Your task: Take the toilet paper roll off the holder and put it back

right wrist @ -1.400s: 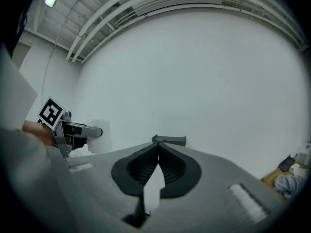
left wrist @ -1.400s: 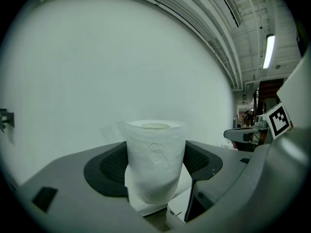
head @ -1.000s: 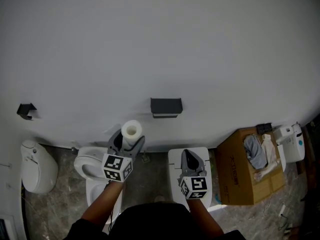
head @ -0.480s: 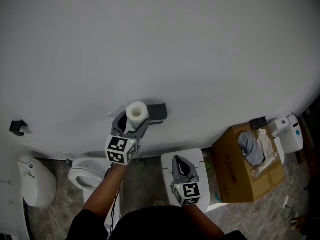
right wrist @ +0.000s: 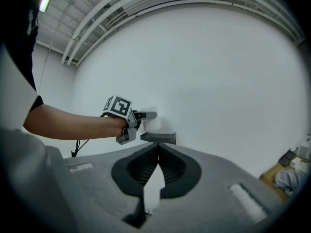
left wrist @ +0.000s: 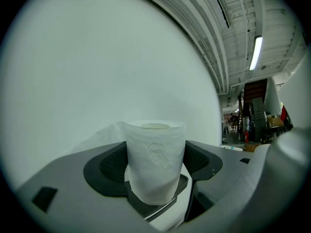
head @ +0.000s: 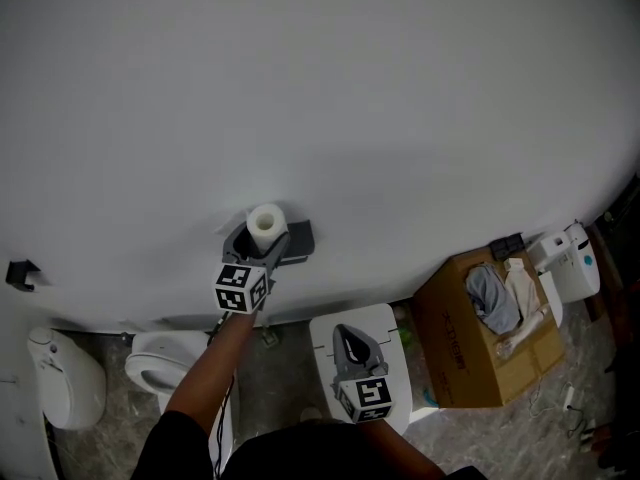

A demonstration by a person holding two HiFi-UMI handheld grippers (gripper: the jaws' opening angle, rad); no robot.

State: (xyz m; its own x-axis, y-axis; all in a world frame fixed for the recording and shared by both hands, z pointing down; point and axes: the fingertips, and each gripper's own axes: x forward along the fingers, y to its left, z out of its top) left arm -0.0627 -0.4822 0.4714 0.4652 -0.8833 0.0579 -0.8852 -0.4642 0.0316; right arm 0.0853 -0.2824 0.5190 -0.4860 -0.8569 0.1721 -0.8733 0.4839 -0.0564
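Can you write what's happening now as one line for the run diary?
left gripper: shut on toilet paper roll, upright | place: by wall holder | right gripper: shut, empty

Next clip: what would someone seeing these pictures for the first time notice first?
The white toilet paper roll stands out first, gripped upright in the left tool close beside the dark holder on the bare white wall. Below, the right tool hangs shut and empty, and an open cardboard box with cloth inside sits on the floor at the right.
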